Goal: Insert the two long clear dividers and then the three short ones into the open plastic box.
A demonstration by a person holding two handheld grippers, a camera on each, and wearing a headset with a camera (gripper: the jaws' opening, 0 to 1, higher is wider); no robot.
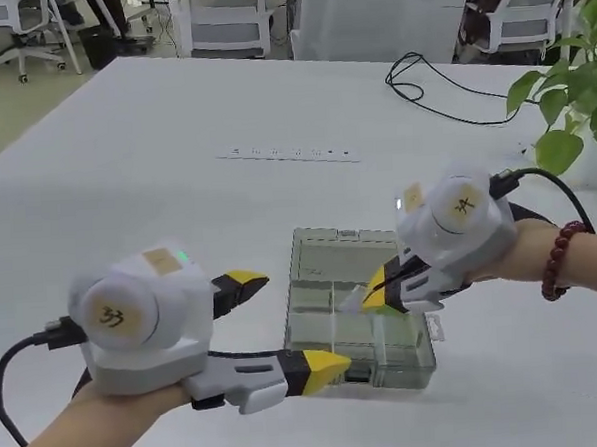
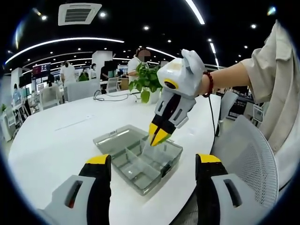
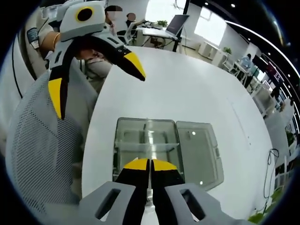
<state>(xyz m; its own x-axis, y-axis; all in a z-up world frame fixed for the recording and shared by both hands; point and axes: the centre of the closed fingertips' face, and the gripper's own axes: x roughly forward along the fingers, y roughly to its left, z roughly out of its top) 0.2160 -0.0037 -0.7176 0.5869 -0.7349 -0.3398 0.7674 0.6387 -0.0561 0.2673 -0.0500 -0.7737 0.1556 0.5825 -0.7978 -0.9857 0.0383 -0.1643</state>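
The clear plastic box lies on the white table with its lid folded open behind it. Clear dividers stand inside and split it into compartments. My right gripper hovers over the middle of the box, tips down, shut on a thin clear divider whose lower end reaches into the box. In the right gripper view the shut gripper points down at the box. My left gripper is open and holds nothing, just left of the box. Its own view looks between the open jaws at the box.
A green plant stands at the right edge of the table. A black cable loops at the back right. Office chairs line the far side. The table's near edge runs just below the box.
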